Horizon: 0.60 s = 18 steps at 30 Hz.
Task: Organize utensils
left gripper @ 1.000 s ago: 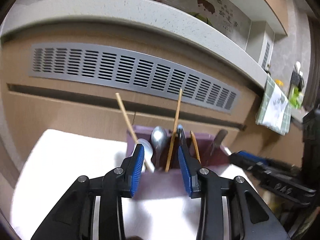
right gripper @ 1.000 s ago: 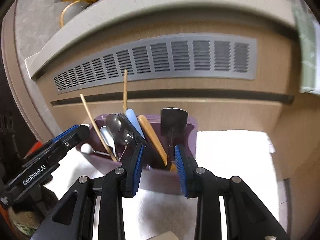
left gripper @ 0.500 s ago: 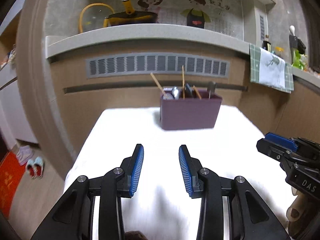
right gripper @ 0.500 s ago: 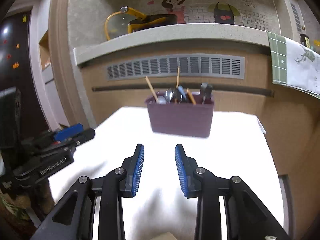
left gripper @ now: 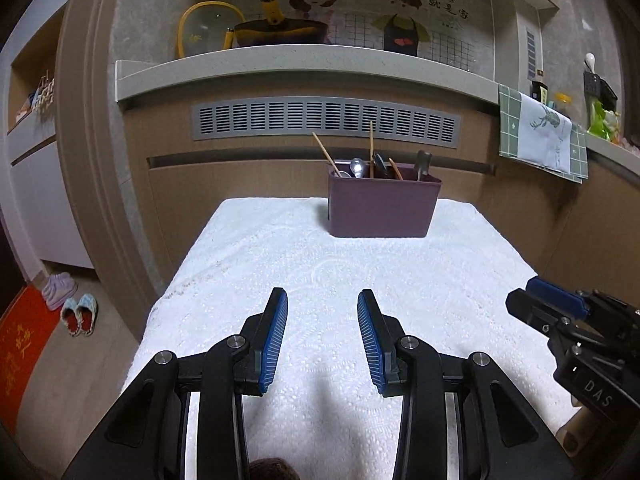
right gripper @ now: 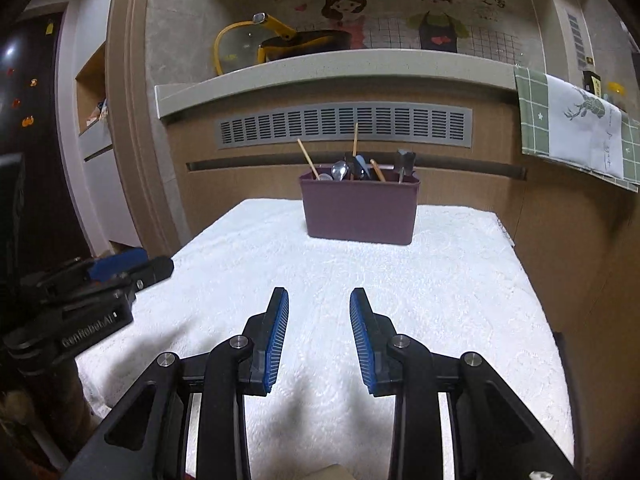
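From the left wrist, the left gripper [left gripper: 322, 300] gapes wide, empty, over the white cloth [left gripper: 280, 264]; a purple holder [left gripper: 384, 208] (chopsticks, spoons, dark handles upright) stands at the far edge. From the right wrist, the right gripper [right gripper: 319, 298] gapes too, gripping nothing, the holder [right gripper: 360, 212] well ahead.

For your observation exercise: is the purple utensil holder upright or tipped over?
Upright. The purple utensil holder stands flat on the white tablecloth, open top upward, with chopsticks and spoons sticking out.
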Tool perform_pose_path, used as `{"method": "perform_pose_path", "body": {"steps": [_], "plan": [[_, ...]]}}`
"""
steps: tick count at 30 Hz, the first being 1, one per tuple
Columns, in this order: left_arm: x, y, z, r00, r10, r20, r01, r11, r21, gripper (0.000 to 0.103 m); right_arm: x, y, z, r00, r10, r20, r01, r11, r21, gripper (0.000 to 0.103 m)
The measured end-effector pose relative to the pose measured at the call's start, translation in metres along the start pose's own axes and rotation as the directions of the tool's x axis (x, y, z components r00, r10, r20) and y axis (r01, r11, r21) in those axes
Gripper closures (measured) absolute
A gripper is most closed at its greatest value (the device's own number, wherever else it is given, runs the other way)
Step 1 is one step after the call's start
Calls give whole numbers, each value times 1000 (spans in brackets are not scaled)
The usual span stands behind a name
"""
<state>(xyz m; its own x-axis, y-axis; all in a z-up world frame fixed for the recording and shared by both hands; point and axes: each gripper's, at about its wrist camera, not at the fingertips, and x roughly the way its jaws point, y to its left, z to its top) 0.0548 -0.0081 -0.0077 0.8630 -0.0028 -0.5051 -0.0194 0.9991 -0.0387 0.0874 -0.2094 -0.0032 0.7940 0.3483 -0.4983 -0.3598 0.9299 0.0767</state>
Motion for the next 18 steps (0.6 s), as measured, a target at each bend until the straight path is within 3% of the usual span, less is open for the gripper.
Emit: {"method": "perform_pose_path", "body": {"steps": [18], "plan": [[-1, -4, 0, 1000, -7, -18, 7, 1000, 0, 65, -5, -1, 0, 1000, -7, 9, 7, 1000, -1, 73]]}}
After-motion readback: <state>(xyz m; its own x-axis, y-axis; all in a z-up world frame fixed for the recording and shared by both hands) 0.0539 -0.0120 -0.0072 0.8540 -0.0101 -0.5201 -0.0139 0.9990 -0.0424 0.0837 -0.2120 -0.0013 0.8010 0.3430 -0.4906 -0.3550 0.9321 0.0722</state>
